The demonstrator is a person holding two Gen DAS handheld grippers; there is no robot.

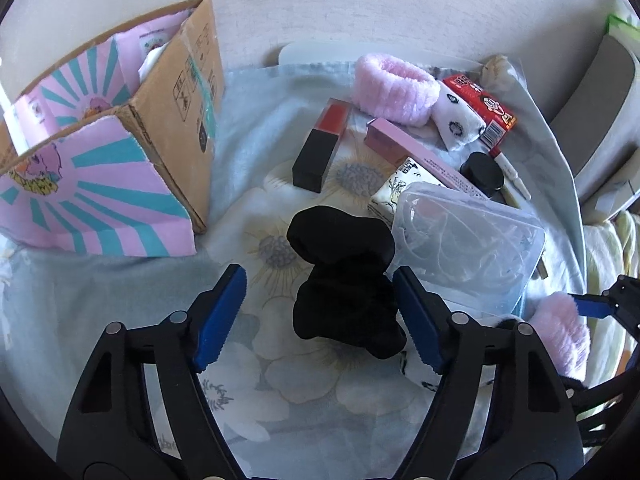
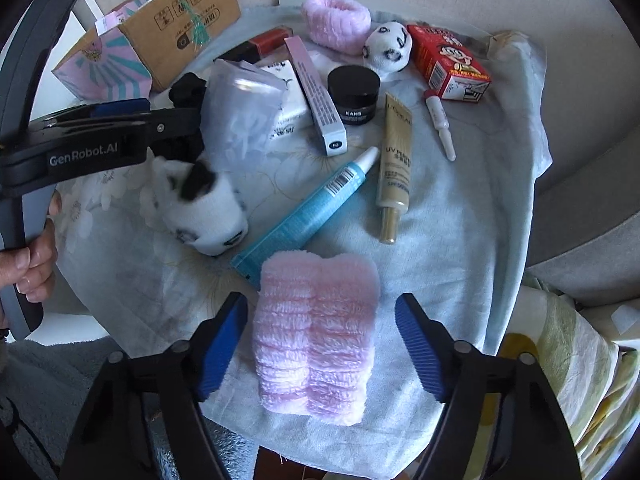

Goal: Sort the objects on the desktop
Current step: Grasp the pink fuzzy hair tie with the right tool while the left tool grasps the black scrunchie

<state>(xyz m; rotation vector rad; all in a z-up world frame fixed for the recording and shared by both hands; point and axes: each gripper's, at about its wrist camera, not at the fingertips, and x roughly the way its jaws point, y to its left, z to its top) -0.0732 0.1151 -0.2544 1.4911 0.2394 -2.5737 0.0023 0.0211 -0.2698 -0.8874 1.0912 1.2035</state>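
My left gripper is open, its blue pads either side of a rolled black sock that lies on the floral cloth; the right pad is close to the sock. My right gripper is open around a folded fluffy pink cloth, with gaps on both sides. That pink cloth also shows in the left wrist view. A cardboard box lined with pink and teal paper stands at the left. The left gripper shows in the right wrist view, held by a hand.
On the cloth lie a pink headband, two panda socks, a red carton, a black jar, a blue tube, a gold tube, a pink stick box, a lipstick box and a clear plastic case.
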